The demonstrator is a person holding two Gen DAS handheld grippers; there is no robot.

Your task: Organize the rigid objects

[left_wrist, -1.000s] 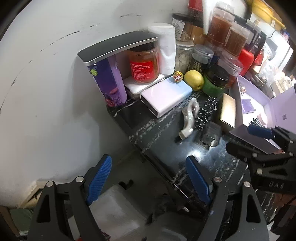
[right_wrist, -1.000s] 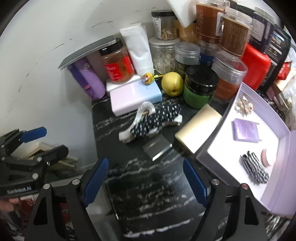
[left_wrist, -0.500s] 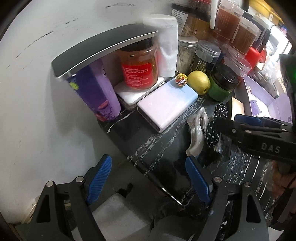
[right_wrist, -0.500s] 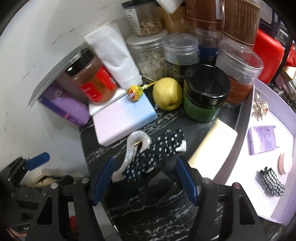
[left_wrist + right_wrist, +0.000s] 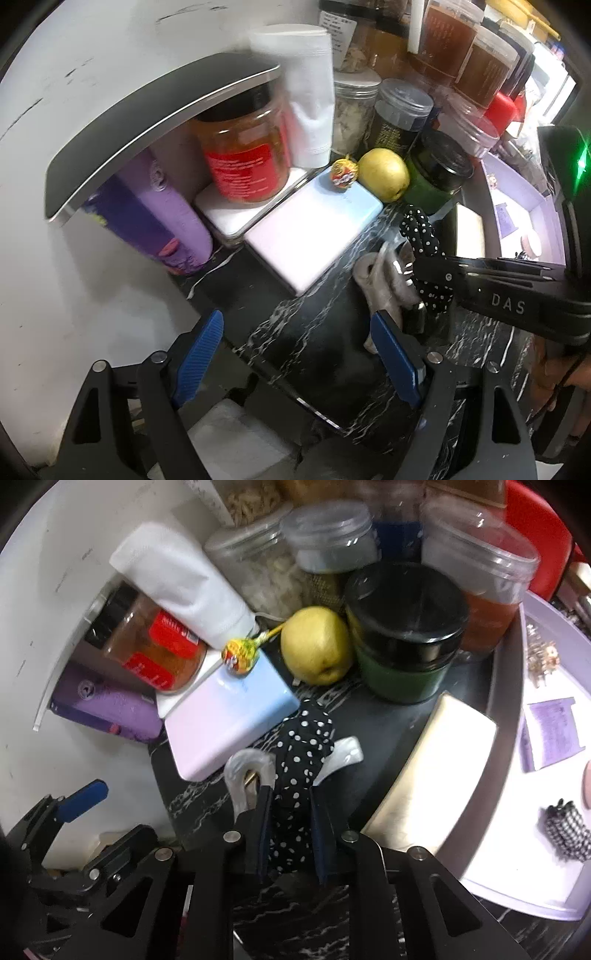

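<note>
A black hair clip with white polka dots (image 5: 303,738) and a pearly white claw (image 5: 245,771) lies on the dark marble counter (image 5: 207,808). My right gripper (image 5: 291,812) points down at it, shut on the dotted fabric, which fills the narrow gap between the pads. In the left wrist view the same clip (image 5: 421,229) shows at the tip of the right gripper (image 5: 417,273). My left gripper (image 5: 295,350) hangs open over the counter's left edge, a little left of the clip, with nothing between its blue pads.
A pastel power bank (image 5: 229,723), a lollipop (image 5: 240,653), a yellow pear (image 5: 316,650) and a green jar with a black lid (image 5: 402,627) crowd behind the clip. A gold box (image 5: 436,768) and a lilac tray (image 5: 517,867) lie to the right. A white wall (image 5: 92,258) is on the left.
My right gripper came down over the polka-dot clip and closed from wide open onto it. My left gripper moved closer to the jars and stayed open.
</note>
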